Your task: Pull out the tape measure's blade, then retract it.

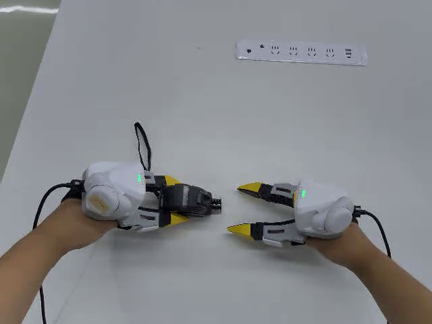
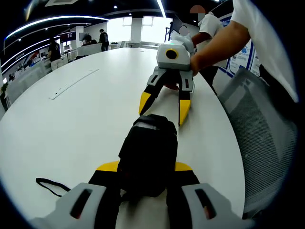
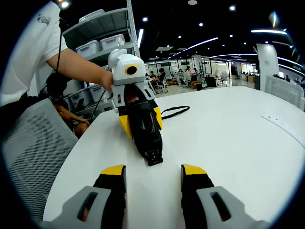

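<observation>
tape measure [image 3: 145,126] in left tongs [image 1: 177,200], strap [image 1: 142,143] behind

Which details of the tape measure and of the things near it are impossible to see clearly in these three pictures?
- Blade hook of the tape measure: too small in the head view; the case itself hides it in the left gripper view.
- Sides of the case: covered by the jaws of the left gripper, in all views.
- Where the strap attaches: behind the left gripper's body, head view.
- Markings on the power strip: too small, head view.
</observation>
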`<state>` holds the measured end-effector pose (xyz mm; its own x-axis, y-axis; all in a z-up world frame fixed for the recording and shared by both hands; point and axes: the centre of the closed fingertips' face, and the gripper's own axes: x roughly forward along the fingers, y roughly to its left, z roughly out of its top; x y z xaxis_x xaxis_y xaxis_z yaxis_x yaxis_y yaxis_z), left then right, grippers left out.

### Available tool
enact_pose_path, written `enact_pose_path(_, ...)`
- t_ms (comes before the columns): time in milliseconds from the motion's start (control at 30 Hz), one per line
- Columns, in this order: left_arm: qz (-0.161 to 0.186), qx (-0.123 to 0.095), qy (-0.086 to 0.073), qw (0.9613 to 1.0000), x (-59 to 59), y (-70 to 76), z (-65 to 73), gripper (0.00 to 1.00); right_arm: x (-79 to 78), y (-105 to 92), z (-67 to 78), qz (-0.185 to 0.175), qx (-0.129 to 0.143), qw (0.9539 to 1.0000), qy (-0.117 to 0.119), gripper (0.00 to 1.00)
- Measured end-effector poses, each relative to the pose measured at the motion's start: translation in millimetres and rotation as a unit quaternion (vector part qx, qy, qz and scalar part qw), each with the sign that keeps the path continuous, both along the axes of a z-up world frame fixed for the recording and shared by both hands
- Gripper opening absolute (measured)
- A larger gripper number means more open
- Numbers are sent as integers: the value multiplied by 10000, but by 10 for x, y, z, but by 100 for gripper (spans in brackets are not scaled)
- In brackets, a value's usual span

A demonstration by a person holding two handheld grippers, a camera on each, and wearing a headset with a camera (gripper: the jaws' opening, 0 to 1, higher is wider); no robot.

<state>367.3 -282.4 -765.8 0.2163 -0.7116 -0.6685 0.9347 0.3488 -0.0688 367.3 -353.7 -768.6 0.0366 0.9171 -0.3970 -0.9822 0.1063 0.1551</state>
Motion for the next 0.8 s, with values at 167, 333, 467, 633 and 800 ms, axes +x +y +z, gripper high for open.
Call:
enact_pose_path(167,-16,32,-2,10000,1,2,-7,33,13,69,-33,86,-1,10000,-35,44)
enact_pose_path(333,-17,37,10,10000,0,0,-12,33,28,121,-61,123,59,9999,-22,40)
enact_pose_path(467,-31,33,21,10000,-4,6,-16,33,38,152,-63,147,59,9999,-68,38)
enact_pose_path(633,-52,27,23,10000,-8,8,-24,33,56,182,-67,193,60,9997,-101,34)
enact_pose_path(800,-53,55,23,10000,-8,11,-32,33,88,214,-77,177,39,9997,-132,30)
